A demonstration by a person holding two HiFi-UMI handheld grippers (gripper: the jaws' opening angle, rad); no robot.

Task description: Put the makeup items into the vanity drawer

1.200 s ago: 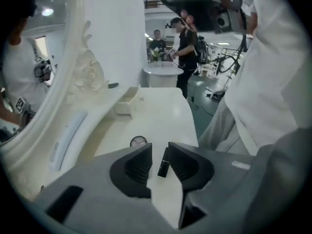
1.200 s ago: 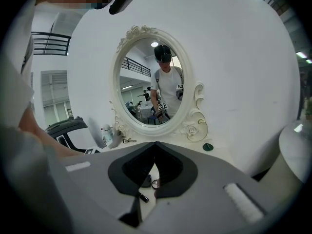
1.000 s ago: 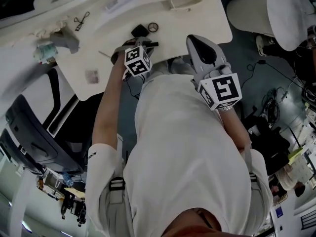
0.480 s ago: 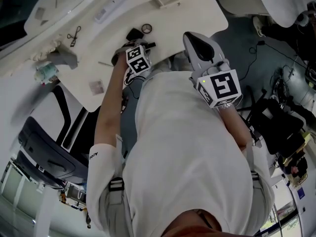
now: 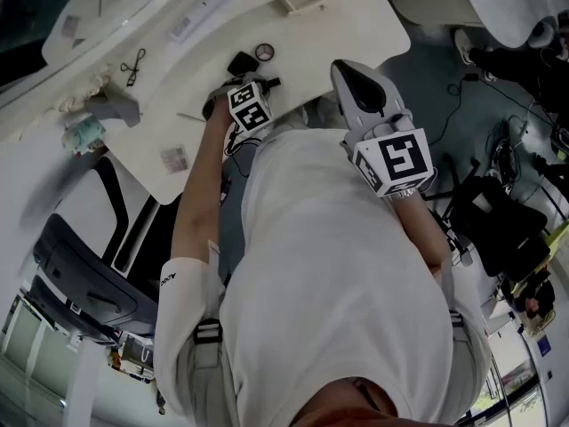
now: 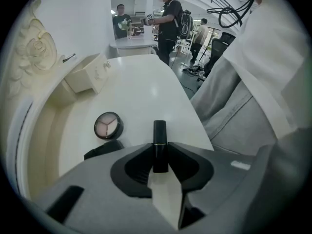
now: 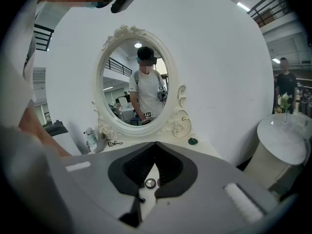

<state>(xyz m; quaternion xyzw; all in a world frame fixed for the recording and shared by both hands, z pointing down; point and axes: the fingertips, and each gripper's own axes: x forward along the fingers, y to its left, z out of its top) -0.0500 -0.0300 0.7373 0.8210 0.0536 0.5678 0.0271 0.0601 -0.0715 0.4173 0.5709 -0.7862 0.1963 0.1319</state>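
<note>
Between the left gripper's [image 6: 160,155] just-closing jaws, the lipstick [image 6: 159,130] is sitting pinched mid-barrel, probably light, rigid and slippery, while the right gripper [image 7: 155,145] is idling shut.

This is a large open hall fitted out as a lab-like workspace with a bedroom mock-up. A white vanity desk [image 5: 347,34] with an ornate oval mirror [image 7: 138,82] stands against a bare wall. Cables [image 5: 520,140] trail over the floor beside an office chair [image 5: 89,283]. A person [image 6: 168,18] in headset and backpack stands at a round table [image 6: 131,43] below a railed mezzanine [image 7: 265,13].
</note>
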